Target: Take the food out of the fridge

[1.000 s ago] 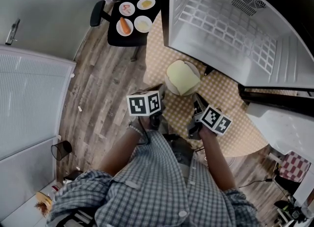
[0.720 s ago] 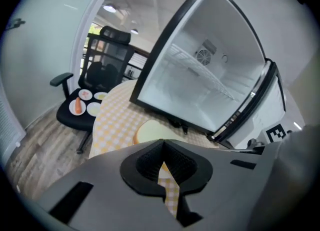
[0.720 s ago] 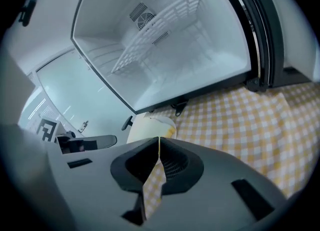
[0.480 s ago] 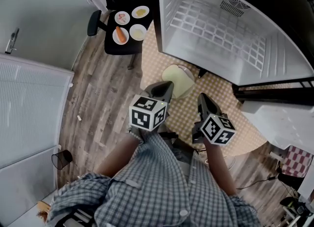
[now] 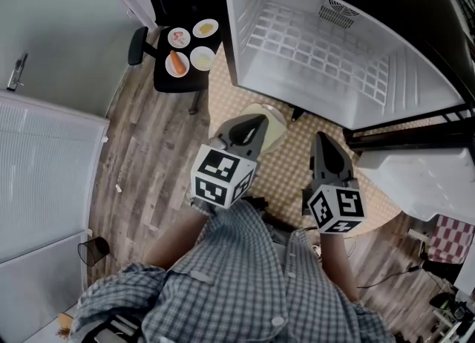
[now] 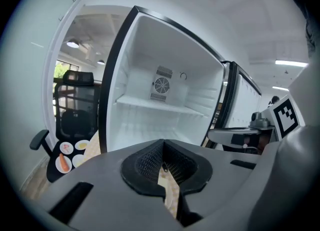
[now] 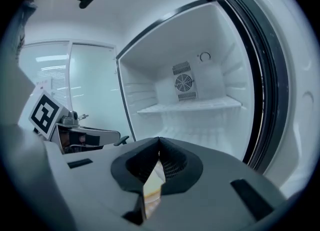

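The left tongs (image 5: 254,122) and the right tongs (image 5: 321,143) are nearest, each with its jaws pressed together and nothing between them, both pointing toward the open fridge (image 5: 415,74). Under them lies a checked mat (image 5: 297,174). The food stands outside, left of the fridge, on four small plates (image 5: 211,64) on a black chair (image 5: 169,82); one plate carries a carrot (image 5: 175,60).
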### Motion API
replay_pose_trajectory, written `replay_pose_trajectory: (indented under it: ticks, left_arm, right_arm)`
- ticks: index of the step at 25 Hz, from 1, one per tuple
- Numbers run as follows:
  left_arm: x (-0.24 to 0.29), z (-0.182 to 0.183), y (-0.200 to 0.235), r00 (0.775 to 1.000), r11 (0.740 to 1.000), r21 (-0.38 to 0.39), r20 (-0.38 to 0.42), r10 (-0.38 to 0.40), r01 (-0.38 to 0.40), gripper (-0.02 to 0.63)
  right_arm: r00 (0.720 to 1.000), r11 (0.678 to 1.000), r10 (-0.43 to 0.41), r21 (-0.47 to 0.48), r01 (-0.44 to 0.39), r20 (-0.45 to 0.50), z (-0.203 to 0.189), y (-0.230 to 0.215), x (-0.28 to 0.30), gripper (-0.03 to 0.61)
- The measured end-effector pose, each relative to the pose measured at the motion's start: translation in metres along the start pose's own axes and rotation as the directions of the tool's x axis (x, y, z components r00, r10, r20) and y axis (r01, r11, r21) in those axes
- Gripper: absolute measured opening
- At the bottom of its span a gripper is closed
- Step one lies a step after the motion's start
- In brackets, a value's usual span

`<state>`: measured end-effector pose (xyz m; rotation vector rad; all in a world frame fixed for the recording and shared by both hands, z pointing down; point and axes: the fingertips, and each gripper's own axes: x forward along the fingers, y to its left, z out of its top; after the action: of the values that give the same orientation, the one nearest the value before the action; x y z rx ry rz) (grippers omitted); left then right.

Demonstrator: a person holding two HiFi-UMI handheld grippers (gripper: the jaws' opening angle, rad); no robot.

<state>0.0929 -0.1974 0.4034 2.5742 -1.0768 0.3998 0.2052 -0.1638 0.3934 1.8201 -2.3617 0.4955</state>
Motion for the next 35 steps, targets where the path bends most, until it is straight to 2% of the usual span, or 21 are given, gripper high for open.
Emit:
replay_pose_trajectory:
  ticks: [3, 9, 16, 35]
  left_arm:
    - [-0.005, 0.015, -0.005, 1.000, 1.000, 0.030, 0.031, -0.004, 0.003, 0.006]
    - [-0.014, 0.034, -0.010, 0.996, 1.000, 0.019, 0.084, -0.019, 0.017, 0.006]
    - [-0.016, 0.038, -0.006, 0.996, 1.000, 0.008, 0.094, -0.010, 0.009, 0.006]
    - [-0.020, 0.034, 0.000, 0.996, 1.000, -0.001, 0.087, 0.002, -0.001, 0.006]
  right_arm:
    - [0.999, 0.998, 0.000, -0.068, 0.004, 0.047, 0.021, 0.002, -0.006, 0.009]
    - [0.993, 0.997, 0.022, -0.079, -0.013, 0.113, 0.047, 0.008, -0.014, 0.009]
    - [0.995, 0.994, 0.022, -0.110, -0.011, 0.097, 0.046, 0.008, -0.014, 0.009]
    - [0.996, 0.997, 0.023, -0.078, -0.017, 0.082, 0.043, 0.008, -0.013, 0.009]
